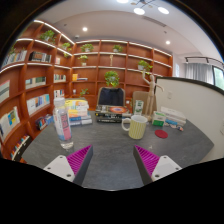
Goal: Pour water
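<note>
A clear plastic water bottle (63,124) with a pink cap stands upright on the grey table (110,158), ahead of my left finger and a little to its left. A pale yellow mug (136,126) with its handle to the left stands further back, beyond my right finger. My gripper (112,160) is open and low over the table. Its two magenta pads (80,158) are wide apart with only bare tabletop between them. It touches neither the bottle nor the mug.
Behind the mug stand a dark box (111,101) on red books, a small red lid (160,132), and flat boxes (172,121) at the right. Stacked books (78,111) lie behind the bottle. Wooden bookshelves (30,85) line the left and back walls.
</note>
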Tool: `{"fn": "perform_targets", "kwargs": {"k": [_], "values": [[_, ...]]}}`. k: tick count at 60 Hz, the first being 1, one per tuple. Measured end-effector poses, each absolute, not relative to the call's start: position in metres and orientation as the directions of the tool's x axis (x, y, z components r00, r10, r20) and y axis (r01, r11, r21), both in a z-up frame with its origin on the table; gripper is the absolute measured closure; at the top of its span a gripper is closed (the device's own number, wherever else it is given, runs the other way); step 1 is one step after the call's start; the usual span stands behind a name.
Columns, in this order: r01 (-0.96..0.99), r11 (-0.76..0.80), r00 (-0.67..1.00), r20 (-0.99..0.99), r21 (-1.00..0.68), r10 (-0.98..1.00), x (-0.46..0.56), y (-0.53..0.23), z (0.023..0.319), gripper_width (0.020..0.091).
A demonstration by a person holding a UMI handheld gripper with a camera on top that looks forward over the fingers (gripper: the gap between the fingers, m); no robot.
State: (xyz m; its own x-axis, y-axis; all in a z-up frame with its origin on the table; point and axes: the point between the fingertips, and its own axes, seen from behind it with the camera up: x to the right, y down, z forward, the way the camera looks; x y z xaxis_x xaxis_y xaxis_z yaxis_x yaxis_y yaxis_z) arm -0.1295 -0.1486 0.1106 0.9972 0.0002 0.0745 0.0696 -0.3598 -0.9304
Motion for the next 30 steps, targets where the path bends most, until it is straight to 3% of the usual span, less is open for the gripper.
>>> {"fn": "perform_targets", "kwargs": {"k": [9,10,16,30], "values": [[0.08,-0.314,0.991,0.041,-0.946,0.128,-0.178,-0.14,0.103,0.0235],[0.077,-0.31,0.99,0.035,-0.948,0.138,-0.177,-0.135,0.114,0.0239],[0.062,-0.301,0.986,0.011,-0.952,0.169,-0.269,-0.128,0.074,0.0236],[0.018,-0.228,0.976,-0.033,-0.973,0.217,-0.325,-0.07,0.091,0.0236]]}}
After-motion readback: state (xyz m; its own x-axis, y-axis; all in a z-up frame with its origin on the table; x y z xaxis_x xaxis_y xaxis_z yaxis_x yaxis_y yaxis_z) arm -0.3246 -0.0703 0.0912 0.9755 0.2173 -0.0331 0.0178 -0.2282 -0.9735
